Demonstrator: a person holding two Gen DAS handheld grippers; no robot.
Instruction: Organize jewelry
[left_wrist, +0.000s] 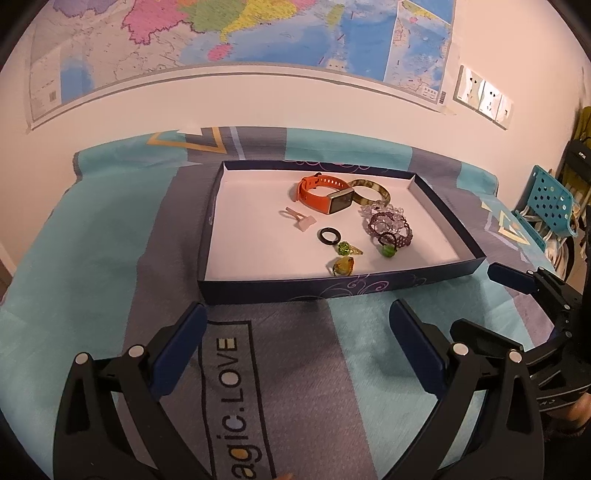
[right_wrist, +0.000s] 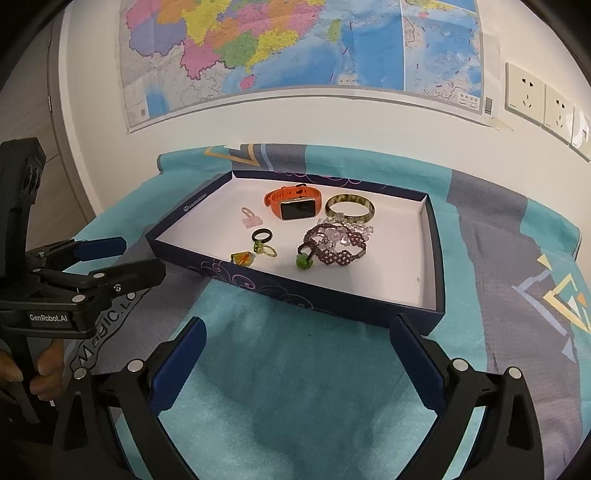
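Both grippers stand with their jaws spread wide and nothing between them. The left gripper (left_wrist: 297, 314) hovers over the cloth just short of the box's near wall, its blue pads facing bare fabric; the right gripper (right_wrist: 297, 328) does the same near the box's near corner, touching nothing.

The jewelry all lies inside a shallow rectangular cardboard box (right_wrist: 229, 275), dark blue outside with pale swirl print, plain white inside. Toward the back lies an orange rubber-strap smartwatch (right_wrist: 293, 203) with a dark rectangular screen, and just beside it a glossy mottled olive bangle (right_wrist: 364, 206). In front of the bangle sit a clear crystal bead bracelet (right_wrist: 341, 232) and a dark purple beaded woven bracelet (right_wrist: 338, 253), overlapping. A round green bead (right_wrist: 303, 262) lies at the woven bracelet's end. Nearer the middle lie a smooth black ring (right_wrist: 263, 235), a small pale pink charm (right_wrist: 251, 218), a green-stone ring (right_wrist: 264, 249) and an amber glassy pendant (right_wrist: 242, 257).

The box rests on a soft teal and grey tablecloth (right_wrist: 295, 387) printed with lettering.
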